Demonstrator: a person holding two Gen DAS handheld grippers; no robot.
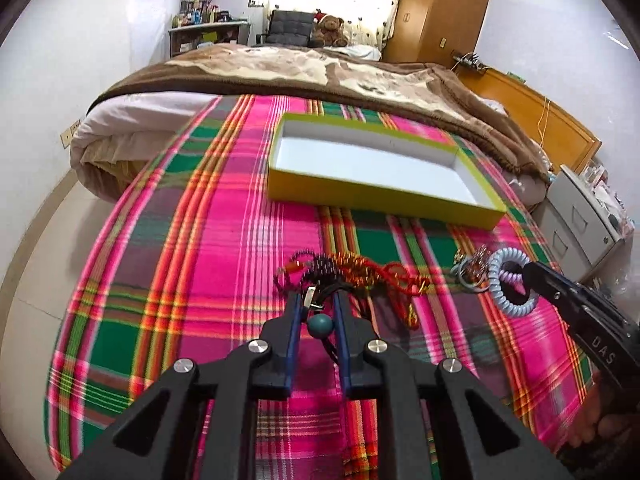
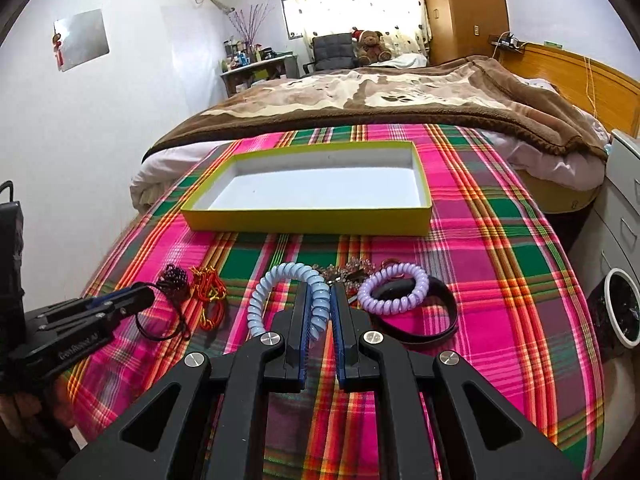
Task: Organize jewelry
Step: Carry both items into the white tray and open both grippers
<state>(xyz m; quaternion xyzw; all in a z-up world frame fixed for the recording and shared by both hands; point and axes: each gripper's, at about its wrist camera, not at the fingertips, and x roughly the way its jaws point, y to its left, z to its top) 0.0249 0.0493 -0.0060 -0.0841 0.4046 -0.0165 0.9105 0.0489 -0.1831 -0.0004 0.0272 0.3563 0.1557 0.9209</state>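
Note:
An empty yellow-green box (image 1: 384, 194) (image 2: 308, 220) with a white inside lies on the plaid cloth beyond the jewelry. My left gripper (image 1: 318, 294) is shut on a black cord necklace (image 1: 320, 300) with a teal bead (image 1: 320, 325) between its fingers; dark beads (image 1: 320, 270) and a red-gold beaded chain (image 1: 380, 276) lie at its tips. My right gripper (image 2: 320, 286) is shut on a pale blue coil bracelet (image 2: 316, 304). A lilac coil bracelet (image 2: 394, 294), a black band (image 2: 440, 320) and a metal charm cluster (image 2: 344, 272) lie beside it.
The plaid cloth (image 2: 500, 240) covers the bed's near end; a brown blanket (image 2: 400, 100) lies beyond the box. A white drawer unit (image 1: 580, 220) stands at the right, a wooden headboard (image 2: 580, 80) and wardrobe (image 1: 440, 12) farther back.

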